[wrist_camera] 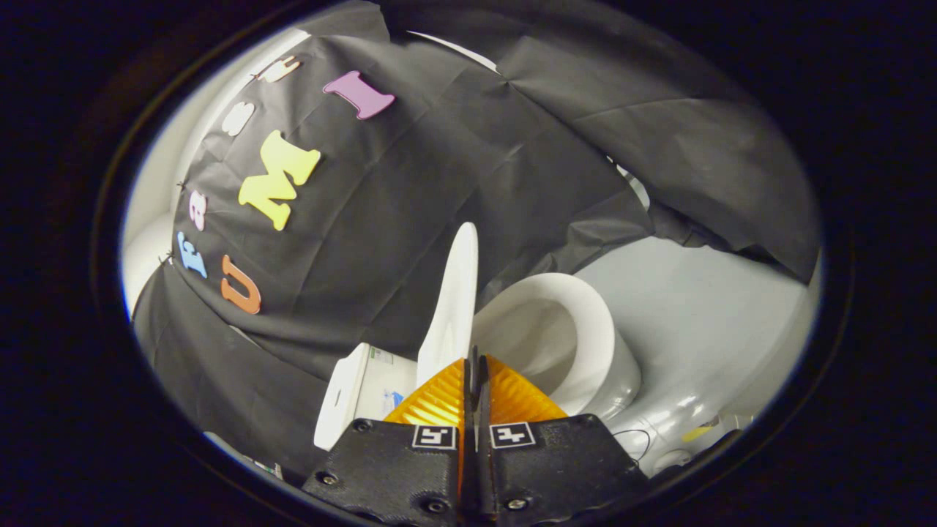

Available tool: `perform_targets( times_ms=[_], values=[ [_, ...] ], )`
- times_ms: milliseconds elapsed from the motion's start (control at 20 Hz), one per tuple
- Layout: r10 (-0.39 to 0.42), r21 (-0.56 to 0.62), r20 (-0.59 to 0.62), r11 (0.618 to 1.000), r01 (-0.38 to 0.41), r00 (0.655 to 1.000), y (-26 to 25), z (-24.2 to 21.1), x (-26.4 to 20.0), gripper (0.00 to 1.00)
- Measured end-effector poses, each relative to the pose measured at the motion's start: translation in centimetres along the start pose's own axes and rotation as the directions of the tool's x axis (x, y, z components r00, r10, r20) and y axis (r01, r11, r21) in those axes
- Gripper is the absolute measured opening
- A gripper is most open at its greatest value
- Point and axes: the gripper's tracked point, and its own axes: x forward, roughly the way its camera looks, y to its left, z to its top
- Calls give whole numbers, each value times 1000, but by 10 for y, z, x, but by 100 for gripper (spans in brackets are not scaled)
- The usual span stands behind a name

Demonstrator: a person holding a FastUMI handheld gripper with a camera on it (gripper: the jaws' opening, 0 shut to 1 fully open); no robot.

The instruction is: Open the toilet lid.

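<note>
Nearest the lens, the gripper (pixel 474 366) had its jaws pressed together, and the lower edge of the thin white plastic toilet lid (pixel 454 307) met their tips. Whether that edge was actually pinched between them or only rested against the closed tips could not be told, since the fingers hid the contact. The lid stood raised and seen almost edge-on, running up and away from the jaws against the black cloth wall (pixel 410 190). Just to its right lay the open white oval seat and bowl (pixel 578 329), and to its left, low down, the white ceramic tank (pixel 359 391). A pale glossy floor (pixel 703 315) spread beyond the bowl.

Judging from this, the lid looked most of the way up, so the step in hand was finishing the swing toward the tank. Doing it well would have meant following the arc around the hinge rather than pushing straight ahead, keeping the wrist turning with the lid so the contact did not slide off the thin rim. A slow, steady push suited it best, easing off near the tank so the lid settled back instead of striking it or bouncing forward over the bowl.
</note>
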Motion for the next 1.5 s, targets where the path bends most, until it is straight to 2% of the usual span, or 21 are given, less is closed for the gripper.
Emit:
perform_targets(
  times_ms=[750,1500],
  values=[
    [19,-125,39,992,-14,999,60,-2,-15,6],
    [-4,-237,83,971,24,997,104,-9,-20,7]
  ],
)
